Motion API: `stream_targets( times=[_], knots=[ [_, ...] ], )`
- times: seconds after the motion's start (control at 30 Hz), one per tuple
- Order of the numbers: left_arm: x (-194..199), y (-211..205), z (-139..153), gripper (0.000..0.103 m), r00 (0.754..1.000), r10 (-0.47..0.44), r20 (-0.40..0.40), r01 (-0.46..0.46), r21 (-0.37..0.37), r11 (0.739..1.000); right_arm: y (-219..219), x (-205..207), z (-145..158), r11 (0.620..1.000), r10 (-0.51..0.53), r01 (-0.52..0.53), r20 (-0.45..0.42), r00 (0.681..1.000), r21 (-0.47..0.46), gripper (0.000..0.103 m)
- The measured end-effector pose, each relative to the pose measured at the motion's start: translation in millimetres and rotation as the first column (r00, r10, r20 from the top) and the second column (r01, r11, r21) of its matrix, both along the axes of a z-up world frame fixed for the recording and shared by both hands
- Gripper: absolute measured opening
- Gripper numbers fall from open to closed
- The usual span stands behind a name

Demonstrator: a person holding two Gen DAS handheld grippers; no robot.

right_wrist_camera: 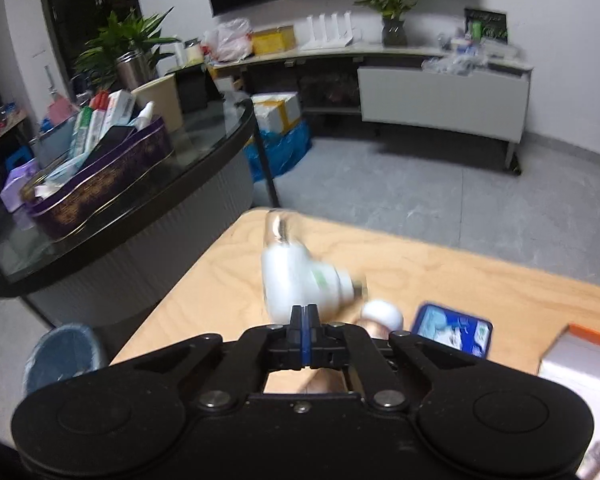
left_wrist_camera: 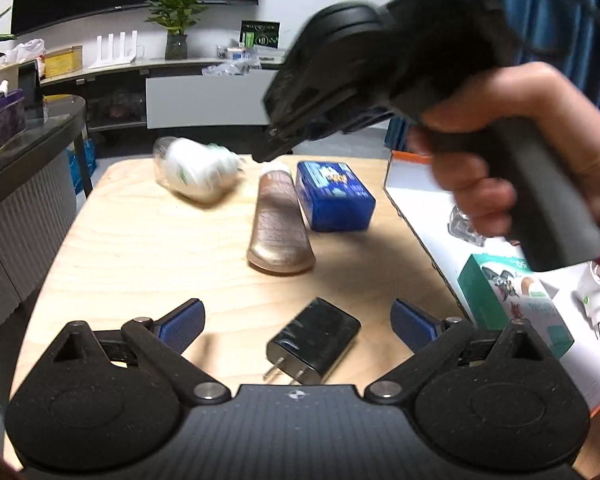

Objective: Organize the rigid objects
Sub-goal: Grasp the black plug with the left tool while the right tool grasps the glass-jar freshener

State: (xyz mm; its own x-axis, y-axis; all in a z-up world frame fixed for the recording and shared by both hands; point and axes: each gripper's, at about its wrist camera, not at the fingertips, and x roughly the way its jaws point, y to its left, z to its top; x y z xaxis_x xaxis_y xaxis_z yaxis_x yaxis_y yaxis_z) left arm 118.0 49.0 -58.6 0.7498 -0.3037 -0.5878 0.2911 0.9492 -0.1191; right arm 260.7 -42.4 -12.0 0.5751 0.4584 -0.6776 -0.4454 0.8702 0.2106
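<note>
On the light wooden table lie a black plug charger, a bronze tube with a white cap, a blue box and a blurred white bottle. My left gripper is open, its blue pads on either side of the charger, touching nothing. My right gripper is shut and empty, raised above the table just behind the white bottle. Its black body and the hand holding it fill the upper right of the left wrist view.
A white, orange-edged tray at the table's right holds a green box, a white plug and a glass piece. A black glass counter with a purple basket stands left; a blue bin sits below.
</note>
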Motion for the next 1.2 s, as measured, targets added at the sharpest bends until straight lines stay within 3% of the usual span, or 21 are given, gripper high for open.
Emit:
stream_targets(
  times=[0.07, 0.13, 0.17, 0.2, 0.27, 0.33, 0.43, 0.5, 0.67, 0.73, 0.77, 0.83, 0.9, 1.0, 1.1, 1.2],
  knots=[
    [-1.4, 3.0, 1.4, 0.102, 1.000, 0.004, 0.004, -0.004, -0.001, 1.000, -9.2, -6.5, -0.8, 1.000, 0.021, -0.021, -0.009, 1.000, 0.022, 0.007],
    [-2.6, 5.7, 3.1, 0.102, 1.000, 0.015, 0.013, -0.015, -0.008, 1.000, -12.2, -9.6, -1.3, 1.000, -0.005, 0.005, 0.008, 1.000, 0.012, 0.039],
    [-3.8, 5.6, 3.7, 0.102, 1.000, 0.020, 0.013, -0.020, -0.013, 1.000, -11.6, -9.0, -0.3, 1.000, -0.015, 0.014, 0.024, 1.000, 0.015, 0.068],
    [-4.7, 6.8, 3.9, 0.102, 1.000, 0.025, 0.013, -0.025, -0.018, 1.000, -9.2, -7.6, 1.5, 0.999, -0.026, 0.024, 0.048, 0.999, 0.024, 0.090],
    [-3.2, 8.3, 3.3, 0.102, 1.000, 0.030, 0.008, -0.030, -0.030, 0.999, 2.0, -2.3, 6.1, 0.999, -0.001, -0.004, 0.107, 0.994, 0.043, 0.094],
    [-2.4, 10.6, 2.6, 0.102, 0.999, 0.031, 0.007, -0.031, -0.039, 0.999, 23.0, 7.4, 8.2, 0.999, 0.050, -0.050, 0.156, 0.987, -0.002, 0.102],
    [-1.5, 11.8, 1.6, 0.102, 1.000, 0.023, 0.005, -0.023, -0.059, 0.998, 61.9, 25.6, 1.2, 0.979, 0.157, -0.125, 0.204, 0.966, -0.160, 0.102],
    [2.5, 14.1, 0.9, 0.102, 1.000, 0.022, 0.002, -0.022, -0.074, 0.997, 83.4, 37.7, -7.7, 0.945, 0.262, -0.211, 0.197, 0.945, -0.249, 0.102],
    [9.4, 21.7, -2.7, 0.102, 0.999, 0.042, -0.025, -0.045, -0.122, 0.991, 116.7, 59.8, -36.7, 0.804, 0.479, -0.375, 0.129, 0.868, -0.461, 0.102],
    [12.7, 23.9, -3.7, 0.102, 0.998, 0.051, -0.030, -0.054, -0.144, 0.988, 124.0, 70.9, -49.9, 0.760, 0.507, -0.406, 0.071, 0.859, -0.509, 0.101],
    [14.3, 24.3, -3.9, 0.102, 0.998, 0.055, -0.032, -0.059, -0.152, 0.987, 121.8, 75.8, -50.5, 0.782, 0.495, -0.404, 0.080, 0.865, -0.473, 0.095],
    [16.3, 24.0, -3.9, 0.102, 0.998, 0.059, -0.033, -0.063, -0.162, 0.985, 117.5, 84.2, -51.4, 0.827, 0.429, -0.347, 0.097, 0.898, -0.442, 0.066],
    [15.4, 23.2, -4.2, 0.102, 0.998, 0.059, -0.030, -0.063, -0.159, 0.985, 112.6, 89.3, -49.1, 0.879, 0.364, -0.307, 0.096, 0.927, -0.365, 0.060],
    [12.0, 21.5, -3.5, 0.102, 0.999, 0.051, -0.012, -0.052, -0.134, 0.990, 103.4, 82.0, -44.4, 0.916, 0.304, -0.254, 0.125, 0.944, -0.310, 0.051],
    [8.9, 17.4, -3.3, 0.102, 1.000, 0.025, 0.012, -0.024, -0.099, 0.995, 79.5, 75.3, -28.0, 0.966, 0.210, -0.184, 0.133, 0.969, -0.183, 0.050],
    [5.0, 12.0, -5.0, 0.102, 1.000, -0.010, 0.025, 0.012, -0.056, 0.998, 48.7, 63.8, -14.5, 0.991, 0.130, -0.125, 0.100, 0.986, -0.056, 0.049]
  ],
)
